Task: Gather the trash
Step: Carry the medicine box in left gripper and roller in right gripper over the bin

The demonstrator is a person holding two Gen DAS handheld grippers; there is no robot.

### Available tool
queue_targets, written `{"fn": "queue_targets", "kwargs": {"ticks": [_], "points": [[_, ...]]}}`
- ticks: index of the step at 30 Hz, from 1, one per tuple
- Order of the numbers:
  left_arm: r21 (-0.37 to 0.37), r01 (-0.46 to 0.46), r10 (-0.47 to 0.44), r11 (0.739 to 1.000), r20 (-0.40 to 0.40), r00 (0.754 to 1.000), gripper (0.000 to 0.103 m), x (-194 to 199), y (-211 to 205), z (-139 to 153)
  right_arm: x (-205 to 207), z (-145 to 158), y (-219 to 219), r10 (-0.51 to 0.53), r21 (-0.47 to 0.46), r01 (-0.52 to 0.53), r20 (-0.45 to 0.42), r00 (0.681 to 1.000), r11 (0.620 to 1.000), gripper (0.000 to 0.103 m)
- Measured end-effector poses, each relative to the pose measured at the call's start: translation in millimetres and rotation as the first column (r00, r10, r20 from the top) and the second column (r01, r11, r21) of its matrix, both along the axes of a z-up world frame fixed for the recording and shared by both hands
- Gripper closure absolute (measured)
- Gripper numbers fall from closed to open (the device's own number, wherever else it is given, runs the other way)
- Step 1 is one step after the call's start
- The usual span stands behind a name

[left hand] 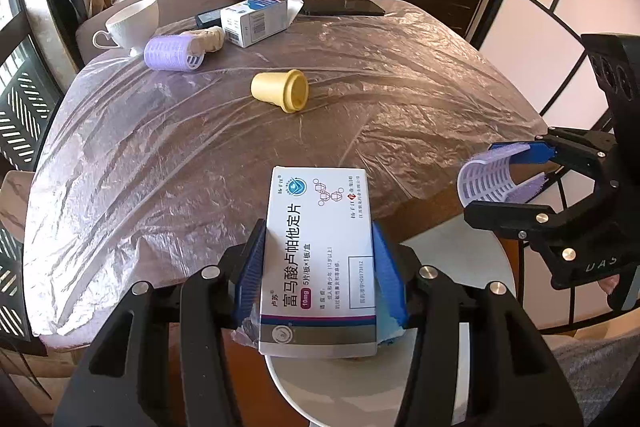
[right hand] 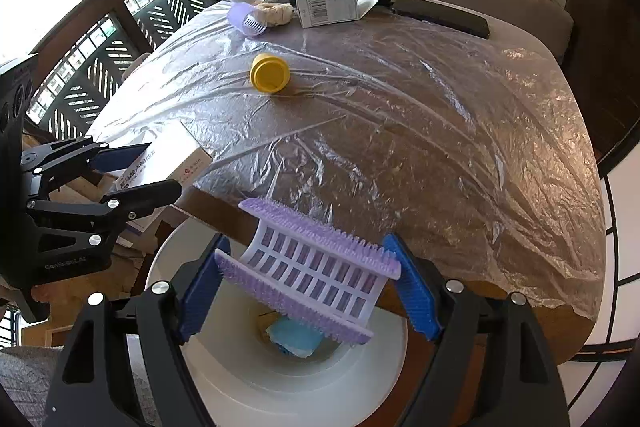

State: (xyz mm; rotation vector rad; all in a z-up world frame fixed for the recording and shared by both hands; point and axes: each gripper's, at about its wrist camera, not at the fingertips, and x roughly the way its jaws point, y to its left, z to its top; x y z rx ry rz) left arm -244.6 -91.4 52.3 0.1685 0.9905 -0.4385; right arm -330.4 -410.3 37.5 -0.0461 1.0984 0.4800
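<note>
My left gripper (left hand: 318,279) is clamped across the short width of a flat white cardboard medicine box (left hand: 320,259) with Chinese print and a dark band at one end, and holds it out past the table's near edge above the round white plastic waste bin (right hand: 224,379). I judge the box light and probably hollow, so its walls could cave under a hard squeeze; the pads sit on the two long edges, which is the stiffest place to grip it. My right gripper (right hand: 310,289) stands about half open around a lilac and white plastic hair-roller half-shell (right hand: 316,267), a curved grid with bristled rims, directly over the bin's mouth. That piece looks feather-light and springy, its bristles catching on the blue pads, so it may cling rather than drop cleanly. A blue crumpled scrap (right hand: 296,339) already lies in the bin. On the film-covered table (left hand: 400,87) a yellow plastic cap (left hand: 282,91), a whole purple roller (left hand: 174,53) and an opened white carton (left hand: 256,19) remain.
</note>
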Motion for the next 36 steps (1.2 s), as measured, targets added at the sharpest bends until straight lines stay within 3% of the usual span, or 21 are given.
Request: {"fn": "queue_targets", "kwargs": {"ticks": [22, 36], "points": [[0.024, 0.086, -0.085, 0.996, -0.038, 0.996, 0.051, -37.0, -1.6, -6.6, -31.2, -9.9, 1.9, 0.055, -0.014, -0.055, -0.043, 0.998, 0.998, 0.025], [0.053, 0.128, -0.123, 0.990, -0.089, 0.988, 0.051, -50.7, -3.9, -25.3, -42.1, -26.8, 5.8, 0.079, -0.037, -0.082, -0.073, 0.994, 0.996, 0.025]]}}
